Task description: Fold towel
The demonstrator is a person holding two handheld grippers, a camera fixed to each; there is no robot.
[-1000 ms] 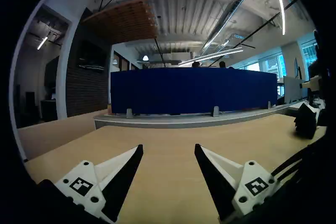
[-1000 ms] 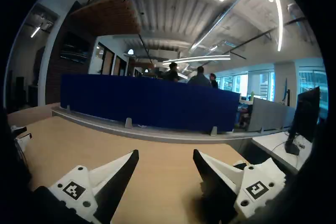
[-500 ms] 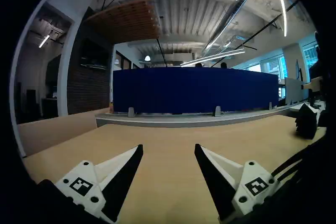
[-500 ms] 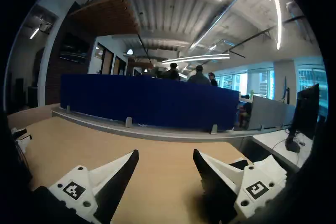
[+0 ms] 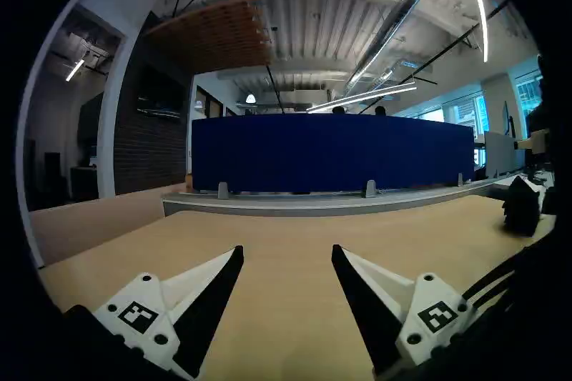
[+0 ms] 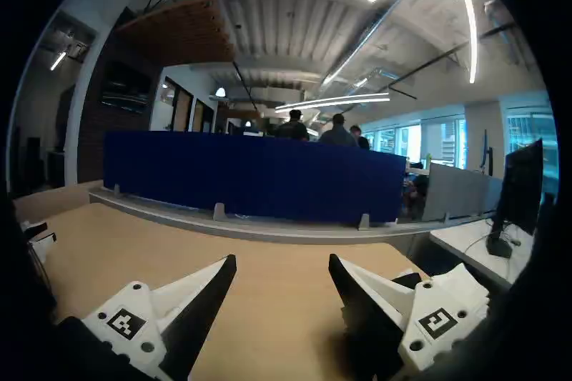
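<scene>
L tongs [image 5: 286, 249] spread, wedge tips | R tongs [image 6: 282, 258] spread | smooth pale wood tbl [image 5: 400, 227] | blue fabric divider [image 5: 329, 152]

Open tabletop [image 5: 286, 227] runs ahead past the left gripper [image 5: 287, 248], fingers spread: free passage. At the far edge, the blue divider [image 5: 329, 156] blocks. A black object [image 5: 520, 206] sits right; a monitor [image 6: 518, 191] stands farther right.

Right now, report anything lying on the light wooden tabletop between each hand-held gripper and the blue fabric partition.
Nothing visible stands in the way. Ahead of the open left hand-held gripper the light wooden tabletop runs bare up to the blue fabric partition. The open right hand-held gripper faces the same bare stretch.
</scene>
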